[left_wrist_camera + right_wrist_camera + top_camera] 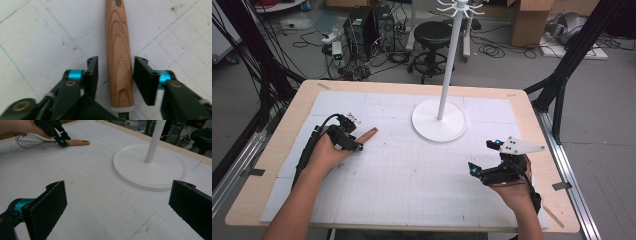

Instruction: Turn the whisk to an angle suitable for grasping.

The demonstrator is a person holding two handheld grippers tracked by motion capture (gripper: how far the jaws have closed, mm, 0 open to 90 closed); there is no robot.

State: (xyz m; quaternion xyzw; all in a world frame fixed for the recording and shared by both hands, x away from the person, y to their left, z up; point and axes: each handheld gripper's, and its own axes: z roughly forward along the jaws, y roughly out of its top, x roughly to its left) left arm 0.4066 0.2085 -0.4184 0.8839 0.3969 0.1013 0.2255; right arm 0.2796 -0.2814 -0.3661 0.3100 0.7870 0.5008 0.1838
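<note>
- The whisk [53, 142] is lying flat on the mat [412, 175], its wooden handle [119, 57] sitting between the jaws of the left tongs [115, 75], which are standing slightly apart, pads not pressing it
- It is looking light; the handle seems stiff, smooth and maybe slippery, while the wire loops would likely be springing under pressure, so the handle's middle is the best hold
- The right tongs [117, 202] are gaping wide and holding nothing, well apart from the whisk
- Beyond both tongs a white stand [439, 120] is rising from the mat; a stool [432, 35] and cables are sitting on the floor behind
</note>
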